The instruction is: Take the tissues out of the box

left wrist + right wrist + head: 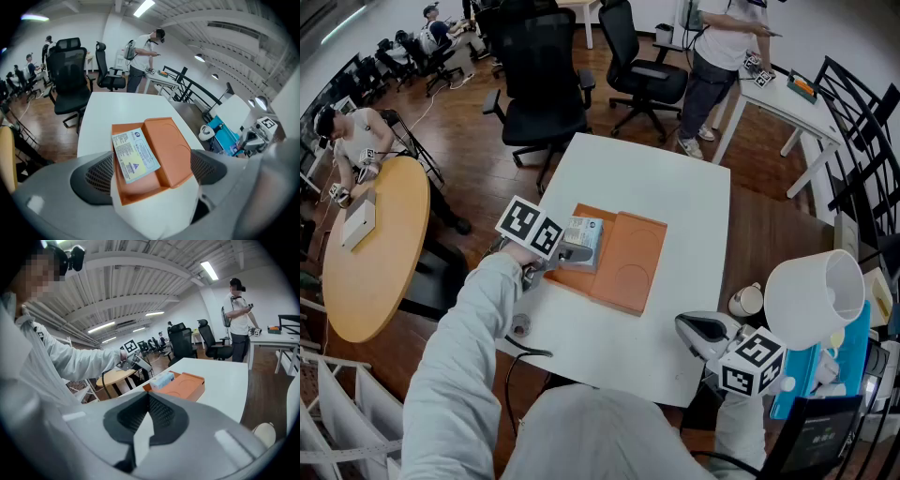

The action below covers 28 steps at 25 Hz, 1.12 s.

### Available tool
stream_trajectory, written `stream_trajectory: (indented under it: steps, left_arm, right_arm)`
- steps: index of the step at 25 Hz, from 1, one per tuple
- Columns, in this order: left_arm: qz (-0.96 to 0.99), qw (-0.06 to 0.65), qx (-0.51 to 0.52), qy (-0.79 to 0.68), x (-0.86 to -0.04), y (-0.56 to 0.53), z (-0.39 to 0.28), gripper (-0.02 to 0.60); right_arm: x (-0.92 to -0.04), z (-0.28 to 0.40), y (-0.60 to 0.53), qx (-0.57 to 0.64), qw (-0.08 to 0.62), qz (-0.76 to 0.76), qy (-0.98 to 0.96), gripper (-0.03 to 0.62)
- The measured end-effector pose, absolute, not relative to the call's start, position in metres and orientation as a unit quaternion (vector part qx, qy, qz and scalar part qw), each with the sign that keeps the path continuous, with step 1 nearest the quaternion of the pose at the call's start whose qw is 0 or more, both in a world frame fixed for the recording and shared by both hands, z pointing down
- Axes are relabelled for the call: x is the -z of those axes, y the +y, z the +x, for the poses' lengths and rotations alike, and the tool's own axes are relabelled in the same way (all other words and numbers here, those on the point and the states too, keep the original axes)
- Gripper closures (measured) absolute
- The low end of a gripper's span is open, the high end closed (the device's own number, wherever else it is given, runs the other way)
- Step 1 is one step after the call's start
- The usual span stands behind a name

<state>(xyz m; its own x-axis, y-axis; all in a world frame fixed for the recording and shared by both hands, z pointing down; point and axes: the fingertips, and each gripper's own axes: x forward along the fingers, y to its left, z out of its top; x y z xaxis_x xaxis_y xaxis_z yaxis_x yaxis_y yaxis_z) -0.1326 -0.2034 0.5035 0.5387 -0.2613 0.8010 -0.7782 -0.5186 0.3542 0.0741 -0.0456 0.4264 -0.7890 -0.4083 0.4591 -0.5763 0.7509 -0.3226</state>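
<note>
A pale blue tissue pack (583, 239) (134, 154) (162, 379) lies in the low left part of an orange box (623, 262) (168, 145) (187, 383) on the white table (675, 187). My left gripper (562, 253) (150, 174) is at the box's near left edge with its jaws spread wide. The pack lies just ahead between them, and the pads stay off it. My right gripper (701, 330) (147, 416) hovers over the table's near right corner, well away from the box, with its jaws shut on nothing.
A white lamp shade (816, 295) and a mug (747, 300) stand off the table's right edge. A cable (525, 352) lies on the near left corner. A round wooden table (375, 244) is at the left; office chairs (539, 84) and a standing person (722, 47) are beyond.
</note>
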Motion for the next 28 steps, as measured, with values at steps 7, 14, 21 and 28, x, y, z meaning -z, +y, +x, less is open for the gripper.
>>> stream_trajectory:
  steps: [7,14,21,28]
  left_arm:
    - [0.734,0.451,-0.345,-0.372,-0.542,-0.243,-0.134,0.054]
    - [0.689,0.465,-0.394,-0.393,-0.581,-0.257,-0.128,0.054]
    - [0.664,0.462,-0.432,-0.399,-0.612,-0.257,-0.128,0.055]
    - [0.653,0.448,-0.451,-0.411,-0.622,-0.257,-0.135,0.1]
  right_arm:
    - [-0.432,0.081,-0.042,-0.242,0.183,0.272,-0.913,0.592]
    - [-0.437,0.082,-0.037,-0.253,0.183,0.275,-0.909,0.592]
    - [-0.443,0.085,-0.031,-0.259,0.185,0.283,-0.905,0.592]
    - [-0.446,0.085,-0.03,-0.263,0.186,0.283,-0.903,0.592]
